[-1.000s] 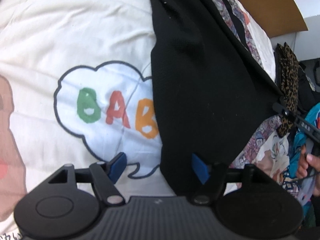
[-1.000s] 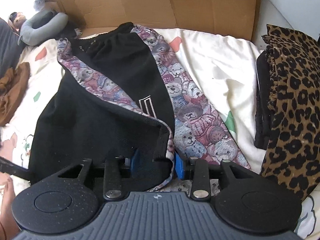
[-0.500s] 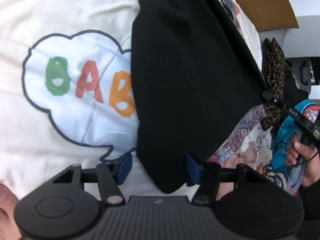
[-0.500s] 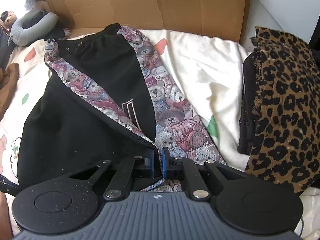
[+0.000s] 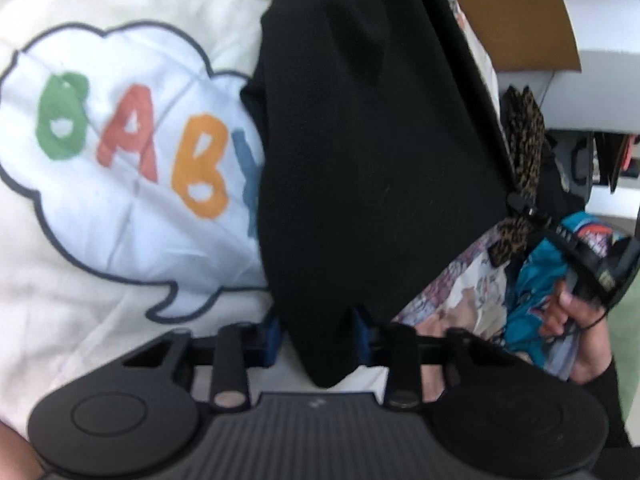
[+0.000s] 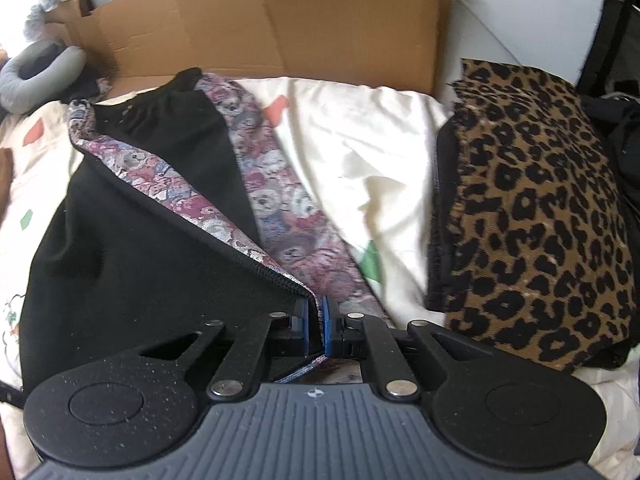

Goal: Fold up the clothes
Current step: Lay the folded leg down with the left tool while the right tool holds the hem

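A black garment (image 6: 132, 264) with a teddy-print lining (image 6: 280, 216) is laid across a cream sheet (image 5: 100, 240) on the bed, its near edge turned back so the lining shows.

The right claw (image 6: 316, 316) is clamped on the near corner of that edge; the blue pads are pressed together with the black hem and lining pinched between them.

The left claw (image 5: 316, 330) has just been closing, with the opposite black corner hanging between its blue pads. The fabric fills the gap and appears pinched, though motion blur leaves firm contact uncertain.

Both near corners are taken, judged so that the edge can be carried over as one straight fold.

A leopard-print pile (image 6: 532, 216), apparently already folded, is set aside just beside the garment; cardboard (image 6: 280, 20) stands behind.
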